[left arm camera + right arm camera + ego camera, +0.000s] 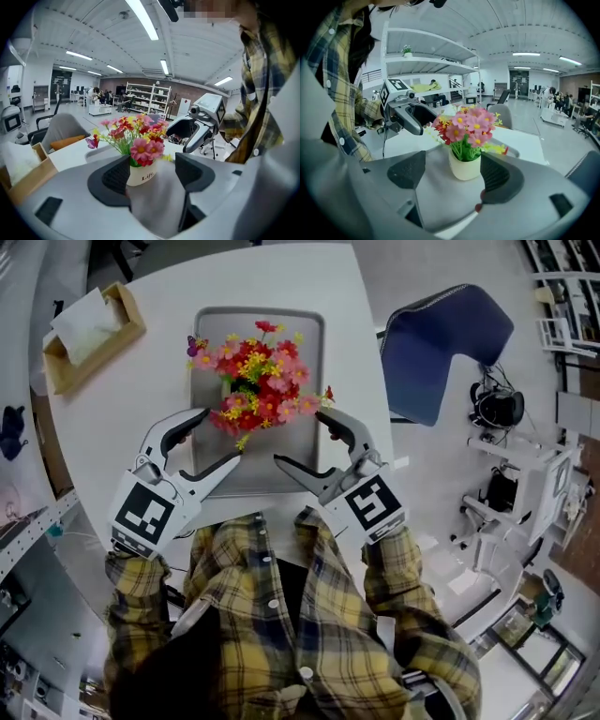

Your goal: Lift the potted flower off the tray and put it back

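The potted flower (258, 381) stands upright on the grey tray (211, 334) on the white table; red, pink and yellow blooms hide its pot from above. The left gripper view shows the cream pot (140, 174) resting on the tray just beyond my jaws. My left gripper (217, 439) is open at the plant's left, with nothing between its jaws. My right gripper (302, 440) is open at the plant's right, its jaws also holding nothing. From the right gripper view, the pot (465, 166) stands ahead of the open right gripper (454, 171), and the left gripper (410, 117) shows beyond it.
A wooden box with white tissue (89, 334) sits at the table's far left corner. A blue chair (441, 343) stands off the table's right edge. Shelving and equipment fill the floor at the right.
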A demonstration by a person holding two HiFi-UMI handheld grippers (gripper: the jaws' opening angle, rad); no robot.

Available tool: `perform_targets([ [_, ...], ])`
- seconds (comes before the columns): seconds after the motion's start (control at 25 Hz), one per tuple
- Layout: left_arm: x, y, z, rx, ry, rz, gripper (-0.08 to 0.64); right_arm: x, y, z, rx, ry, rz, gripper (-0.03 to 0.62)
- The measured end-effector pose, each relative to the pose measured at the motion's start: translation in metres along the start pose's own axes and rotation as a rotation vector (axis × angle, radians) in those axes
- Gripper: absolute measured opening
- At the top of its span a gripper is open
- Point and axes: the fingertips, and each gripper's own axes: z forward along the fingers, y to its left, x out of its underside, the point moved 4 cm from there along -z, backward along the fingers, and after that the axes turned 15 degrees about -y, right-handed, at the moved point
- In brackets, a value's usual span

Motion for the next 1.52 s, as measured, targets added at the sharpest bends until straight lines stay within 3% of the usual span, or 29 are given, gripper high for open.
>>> perform_targets([
  [0.16, -0.039, -0.023, -0.016, -0.010, -0.021, 0.039, 0.307, -0.041, 0.012, -0.024, -0.004, -0.037, -0.001, 0.364],
  [0.32, -0.081, -0.056, -0.033, -0.044, -0.108, 0.033, 0.287, -0.085, 0.032, -0.051, -0.004, -0.111, -0.076, 0.328],
  [0.44, -0.105, -0.065, -0.038, -0.084, -0.188, -0.025, 0.254, -0.117, 0.036, -0.053, 0.021, -0.201, -0.102, 0.251],
  [0.64, -0.128, -0.072, -0.047, -0.155, -0.288, 0.013, 0.178, -0.149, 0.045, -0.051, 0.030, -0.302, -0.116, 0.151],
  [0.92, -0.147, -0.083, -0.054, -0.197, -0.346, 0.039, 0.096, -0.173, 0.058, -0.056, 0.036, -0.361, -0.095, 0.033],
  [1.08, -0.146, -0.084, -0.052, -0.221, -0.353, 0.035, 0.048, -0.173, 0.061, -0.055, 0.030, -0.369, -0.095, -0.001],
  [1.52, -0.155, -0.088, -0.048, -0.217, -0.372, 0.034, 0.009, -0.174, 0.064, -0.056, -0.020, -0.345, -0.086, -0.003],
])
